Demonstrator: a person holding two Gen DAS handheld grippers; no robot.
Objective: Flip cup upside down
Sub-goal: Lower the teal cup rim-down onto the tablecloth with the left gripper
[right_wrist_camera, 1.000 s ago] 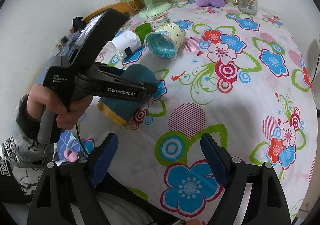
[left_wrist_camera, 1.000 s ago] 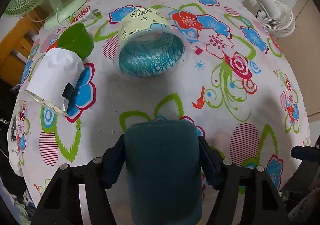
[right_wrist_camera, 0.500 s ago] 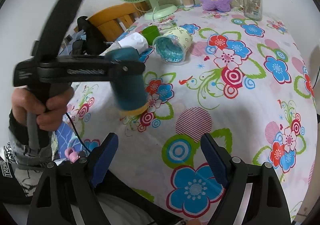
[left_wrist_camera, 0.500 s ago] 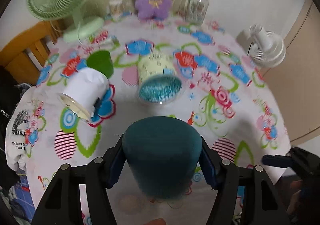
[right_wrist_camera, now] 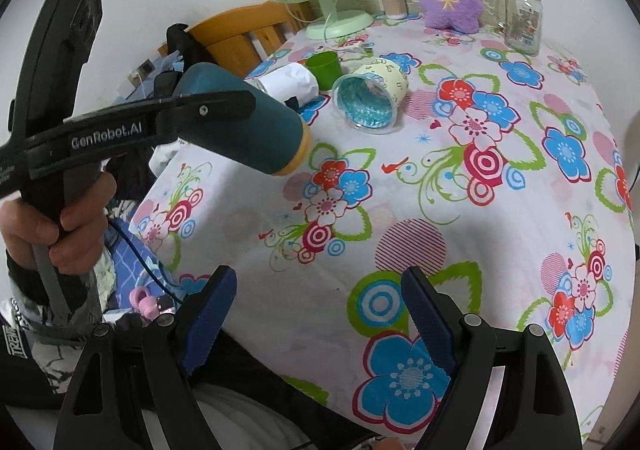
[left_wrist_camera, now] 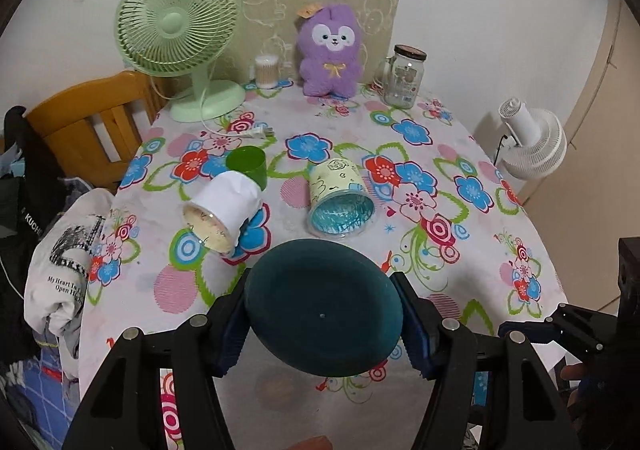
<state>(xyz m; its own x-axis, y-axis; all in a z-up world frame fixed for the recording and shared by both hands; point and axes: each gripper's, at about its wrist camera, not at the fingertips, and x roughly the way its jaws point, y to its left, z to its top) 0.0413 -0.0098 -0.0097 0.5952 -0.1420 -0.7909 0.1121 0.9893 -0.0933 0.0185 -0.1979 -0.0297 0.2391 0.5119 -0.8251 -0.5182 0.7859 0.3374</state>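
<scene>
My left gripper point(left_wrist_camera: 322, 314) is shut on a dark teal cup point(left_wrist_camera: 323, 308) and holds it in the air above the near-left part of the flowered table point(left_wrist_camera: 460, 154). In the left wrist view the cup's closed base faces the camera. In the right wrist view the teal cup point(right_wrist_camera: 244, 130) is tilted, with its orange rim pointing down and to the right, clear of the cloth. My right gripper point(right_wrist_camera: 318, 326) is open and empty over the table's near edge.
A cream cup point(left_wrist_camera: 340, 194) with a blue inside lies on its side mid-table. A white cup point(left_wrist_camera: 224, 210) lies on its side to its left, with a green cup point(left_wrist_camera: 247, 166) behind it. A fan point(left_wrist_camera: 180, 30), plush toy point(left_wrist_camera: 330, 50) and jar point(left_wrist_camera: 404, 76) stand at the back.
My left gripper has lifted the teal cup off the cloth and turned it, so its base now faces the left wrist camera. The right gripper has stayed in place.
</scene>
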